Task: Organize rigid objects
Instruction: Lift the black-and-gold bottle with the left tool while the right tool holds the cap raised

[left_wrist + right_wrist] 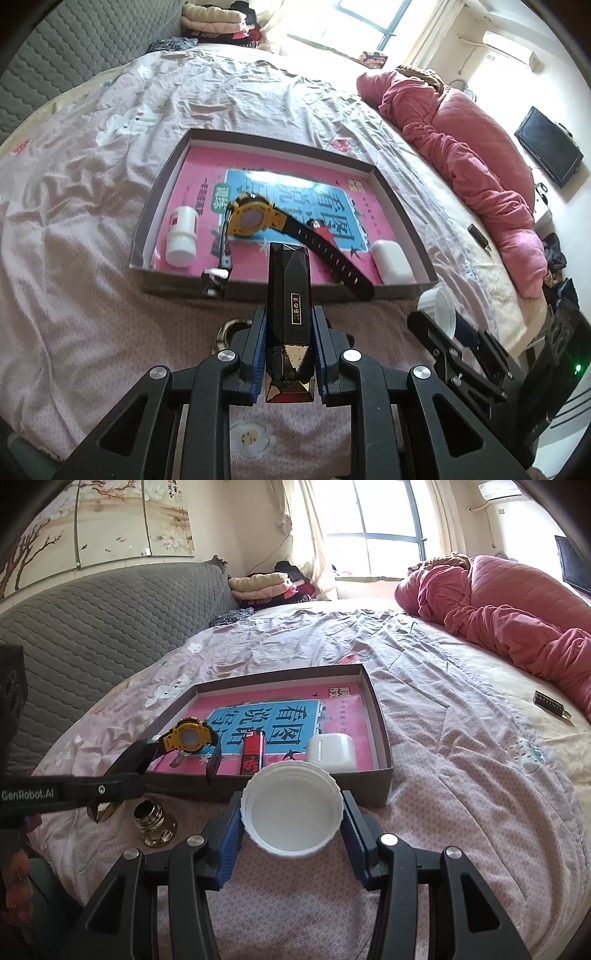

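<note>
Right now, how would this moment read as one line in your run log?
left gripper: shut on black box | right gripper: shut on white lid | tray: watch, lighter, white case, bottle

Daylight floods both views from the window (373,528) behind the bed (461,760), blowing out its panes and the wall beside it. The glossy book cover (280,184) carries white glare. Shadows fall soft. Fisheye bending curves everything, and black vignetting rims the corners.
</note>
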### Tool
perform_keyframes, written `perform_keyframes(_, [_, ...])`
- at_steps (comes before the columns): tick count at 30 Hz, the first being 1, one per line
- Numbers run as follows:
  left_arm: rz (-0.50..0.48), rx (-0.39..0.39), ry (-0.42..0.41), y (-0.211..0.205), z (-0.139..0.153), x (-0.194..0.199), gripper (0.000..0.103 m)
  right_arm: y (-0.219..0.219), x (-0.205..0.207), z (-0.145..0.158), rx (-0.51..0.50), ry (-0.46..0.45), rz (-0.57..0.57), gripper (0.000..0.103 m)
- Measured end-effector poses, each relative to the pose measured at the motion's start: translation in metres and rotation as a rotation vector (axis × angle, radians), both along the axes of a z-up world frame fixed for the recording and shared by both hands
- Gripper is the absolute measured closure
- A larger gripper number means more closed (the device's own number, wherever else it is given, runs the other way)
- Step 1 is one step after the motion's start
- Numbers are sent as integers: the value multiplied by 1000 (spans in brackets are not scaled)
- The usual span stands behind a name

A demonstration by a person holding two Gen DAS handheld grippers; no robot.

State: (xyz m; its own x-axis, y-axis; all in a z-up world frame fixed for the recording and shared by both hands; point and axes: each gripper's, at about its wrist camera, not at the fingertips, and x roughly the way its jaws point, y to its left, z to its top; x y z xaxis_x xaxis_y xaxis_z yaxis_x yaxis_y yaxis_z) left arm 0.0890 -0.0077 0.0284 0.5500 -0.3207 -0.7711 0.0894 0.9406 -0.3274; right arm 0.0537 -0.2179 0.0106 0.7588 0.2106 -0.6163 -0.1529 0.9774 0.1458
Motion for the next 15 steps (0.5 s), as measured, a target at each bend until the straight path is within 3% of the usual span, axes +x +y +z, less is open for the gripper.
perform_keyframes(15, [7,12,-26,-4,6,21,81,-2,4,5,10,-18,-9,53])
